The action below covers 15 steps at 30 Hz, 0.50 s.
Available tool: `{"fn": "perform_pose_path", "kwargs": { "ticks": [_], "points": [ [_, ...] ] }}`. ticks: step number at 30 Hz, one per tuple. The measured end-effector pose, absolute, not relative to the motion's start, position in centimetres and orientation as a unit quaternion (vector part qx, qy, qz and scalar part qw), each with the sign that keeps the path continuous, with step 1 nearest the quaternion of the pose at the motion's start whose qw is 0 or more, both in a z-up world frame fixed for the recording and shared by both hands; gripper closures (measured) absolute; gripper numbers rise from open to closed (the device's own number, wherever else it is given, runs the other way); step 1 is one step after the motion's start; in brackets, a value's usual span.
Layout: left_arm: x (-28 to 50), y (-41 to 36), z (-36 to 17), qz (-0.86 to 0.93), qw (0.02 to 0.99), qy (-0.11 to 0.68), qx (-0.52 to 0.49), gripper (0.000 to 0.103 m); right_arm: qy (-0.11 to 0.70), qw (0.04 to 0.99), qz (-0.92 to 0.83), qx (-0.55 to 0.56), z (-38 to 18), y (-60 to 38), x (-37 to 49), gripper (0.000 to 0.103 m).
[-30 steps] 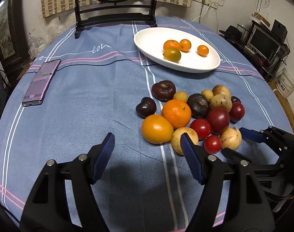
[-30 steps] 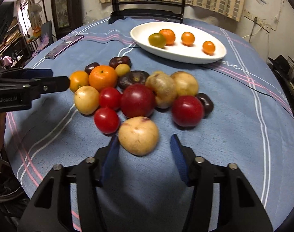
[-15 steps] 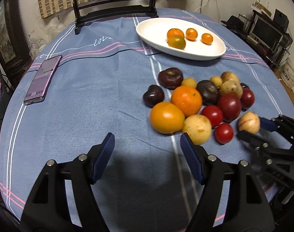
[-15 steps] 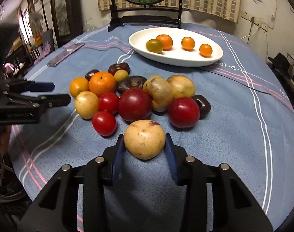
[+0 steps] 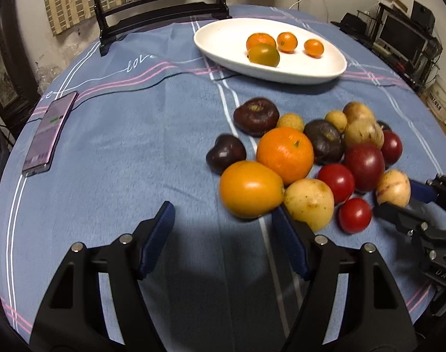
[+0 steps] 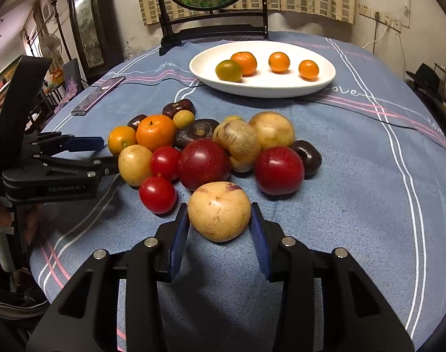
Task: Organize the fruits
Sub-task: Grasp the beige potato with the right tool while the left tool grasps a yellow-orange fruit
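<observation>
1. Done so far: four fruits on the plate [image 6: 322, 80] at the far side of the table [image 6: 369, 205] — three oranges and one greenish one [image 6: 229, 70]. All small, round and citrus-like.
2. Left: pile [image 6: 205, 146] of mixed fruit on the cloth, well apart from the plate. Visible in it: big orange [image 5: 284, 154], yellow-orange fruit [image 5: 250, 188], red ones, dark purple ones, pale tan ones. Well over a dozen pieces.
3. Right gripper [image 6: 220, 226]: clamped on the tan fruit [image 6: 219, 210] at the near edge of the pile, pads touching both flanks. Lifted or on the cloth — cannot tell.
4. Left gripper [image 5: 223, 231]: jaws wide apart, holding nothing, low over the cloth just short of the yellow-orange fruit; right pad beside the pale fruit [image 5: 309, 204].
5. Judgement: early stage, most of the sorting ahead. Sorting rule unclear; plate holds only citrus types, so destination for the tan fruit uncertain.
6. Phone [image 5: 48, 133] on the left of the cloth, not involved.
</observation>
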<state>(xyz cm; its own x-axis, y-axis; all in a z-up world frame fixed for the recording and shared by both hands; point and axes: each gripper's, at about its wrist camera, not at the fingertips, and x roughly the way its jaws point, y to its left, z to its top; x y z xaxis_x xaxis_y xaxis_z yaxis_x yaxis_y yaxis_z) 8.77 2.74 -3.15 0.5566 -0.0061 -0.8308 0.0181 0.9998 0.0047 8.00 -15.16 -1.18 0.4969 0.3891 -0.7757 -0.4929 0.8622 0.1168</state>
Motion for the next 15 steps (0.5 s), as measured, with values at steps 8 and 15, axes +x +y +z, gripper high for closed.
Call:
{"fn": "perform_pose_path", "kwargs": {
  "ticks": [8, 15],
  "points": [
    [9.3, 2.5, -3.1, -0.058, 0.884, 0.463, -0.001, 0.062, 0.429, 0.865, 0.254, -0.058, -1.1, -15.3, 7.8, 0.061],
    [8.2, 2.0, -2.5, -0.057, 0.888, 0.457, 0.007, 0.062, 0.424, 0.867, 0.257, -0.053, -1.0, -15.5, 7.7, 0.061]
  ]
}}
